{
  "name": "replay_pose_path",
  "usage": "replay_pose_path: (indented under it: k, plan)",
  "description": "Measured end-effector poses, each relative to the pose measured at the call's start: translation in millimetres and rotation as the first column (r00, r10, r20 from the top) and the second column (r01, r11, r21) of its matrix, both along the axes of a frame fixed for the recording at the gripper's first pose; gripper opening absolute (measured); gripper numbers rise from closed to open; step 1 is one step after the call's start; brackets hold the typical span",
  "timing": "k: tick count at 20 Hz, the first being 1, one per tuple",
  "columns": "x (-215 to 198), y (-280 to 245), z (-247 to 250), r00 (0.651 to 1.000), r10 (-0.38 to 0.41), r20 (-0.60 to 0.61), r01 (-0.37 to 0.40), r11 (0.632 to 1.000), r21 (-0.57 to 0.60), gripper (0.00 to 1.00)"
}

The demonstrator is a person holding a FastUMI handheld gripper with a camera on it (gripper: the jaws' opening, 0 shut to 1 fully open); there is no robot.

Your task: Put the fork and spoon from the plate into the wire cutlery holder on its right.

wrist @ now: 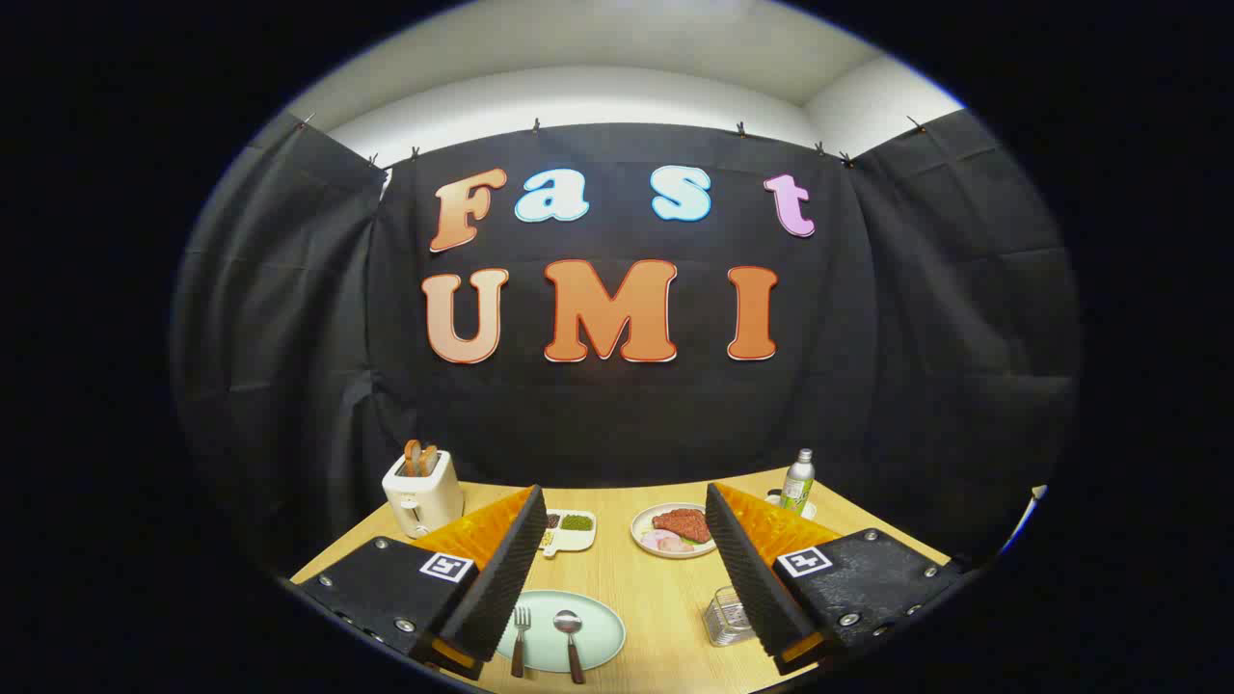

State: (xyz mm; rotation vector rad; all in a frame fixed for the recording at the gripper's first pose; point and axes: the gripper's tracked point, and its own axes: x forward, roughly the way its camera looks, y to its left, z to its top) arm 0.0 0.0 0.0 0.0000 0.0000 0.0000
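Gripper view: gripper (pixel 617 578) spread wide, empty, above the plate (pixel 598 627) bearing fork (pixel 521 636) and spoon (pixel 570 641).

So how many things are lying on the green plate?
2: a fork on the pale green plate near the left finger, a spoon beside it. The open fingers hold nothing.

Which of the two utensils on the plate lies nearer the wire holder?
The spoon: it lies on the plate to the right of the fork, on the wire cutlery holder side, between the open fingers.
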Motion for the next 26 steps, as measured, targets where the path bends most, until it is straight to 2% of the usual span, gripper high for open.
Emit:
replay_pose_path:
  k: [6,15,19,26]
  plan:
    - [7.6,13.0,-15.4,0.996,0.058,-0.071,-0.057,0.998,0.012,0.99]
    - [11.8,15.0,-36.0,0.988,0.099,-0.115,-0.098,0.995,0.013,0.99]
    - [17.7,19.2,-72.7,0.975,0.121,-0.186,-0.119,0.993,0.022,0.99]
    - [32.8,38.4,-172.0,0.921,0.173,-0.348,-0.183,0.983,0.003,0.99]
